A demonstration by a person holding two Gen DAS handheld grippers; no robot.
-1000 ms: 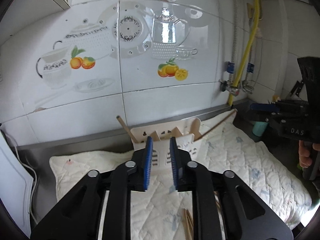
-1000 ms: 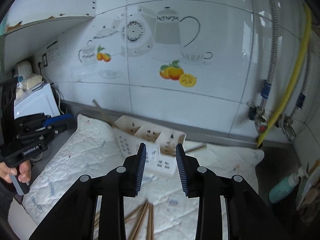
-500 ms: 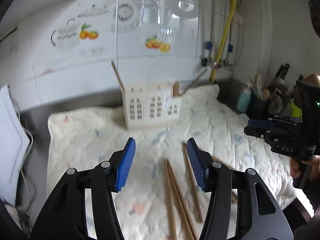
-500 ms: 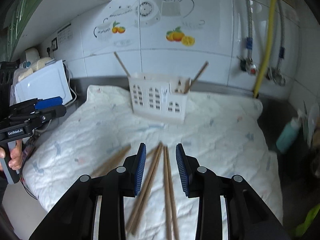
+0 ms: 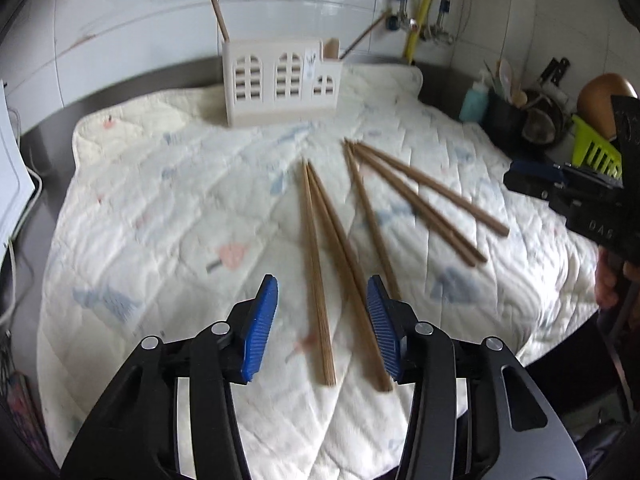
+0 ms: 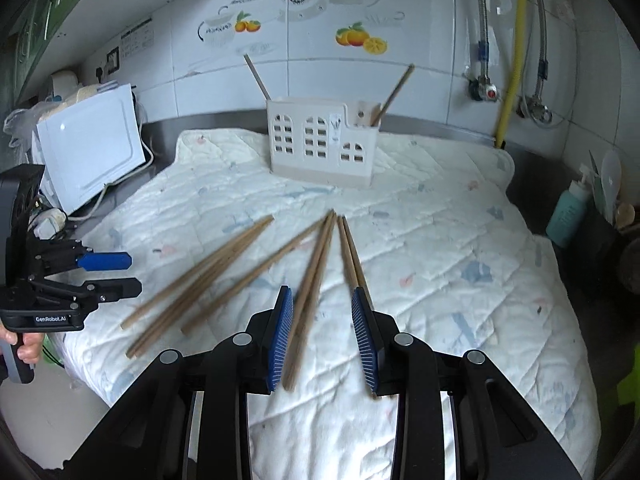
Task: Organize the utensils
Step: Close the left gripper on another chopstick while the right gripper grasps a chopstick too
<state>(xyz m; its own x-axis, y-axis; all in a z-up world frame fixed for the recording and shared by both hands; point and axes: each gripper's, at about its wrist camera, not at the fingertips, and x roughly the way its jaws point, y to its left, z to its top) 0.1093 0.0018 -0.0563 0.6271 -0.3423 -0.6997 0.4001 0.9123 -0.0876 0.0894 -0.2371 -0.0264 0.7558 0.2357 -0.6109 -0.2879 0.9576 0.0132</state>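
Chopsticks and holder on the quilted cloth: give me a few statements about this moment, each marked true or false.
1. Loose chopsticks lie flat on the quilted cloth. True.
2. The holder is empty. False: two sticks stand in it.
3. The right gripper clamps a chopstick. False: its pads press on nothing; sticks lie between the open jaws.
4. The holder lies tipped on its side. False: it stands upright.
5. The left gripper holds nothing. True; its jaws are closing, with chopsticks lying on the cloth between them.

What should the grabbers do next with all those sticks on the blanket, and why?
Probably lower the left gripper a little and close it on one of the two chopsticks lying between its pads. Its jaws are closing but grip nothing yet. The right gripper is open too, over its own chopsticks. The holder already has two sticks in it, so the loose ones likely go there.
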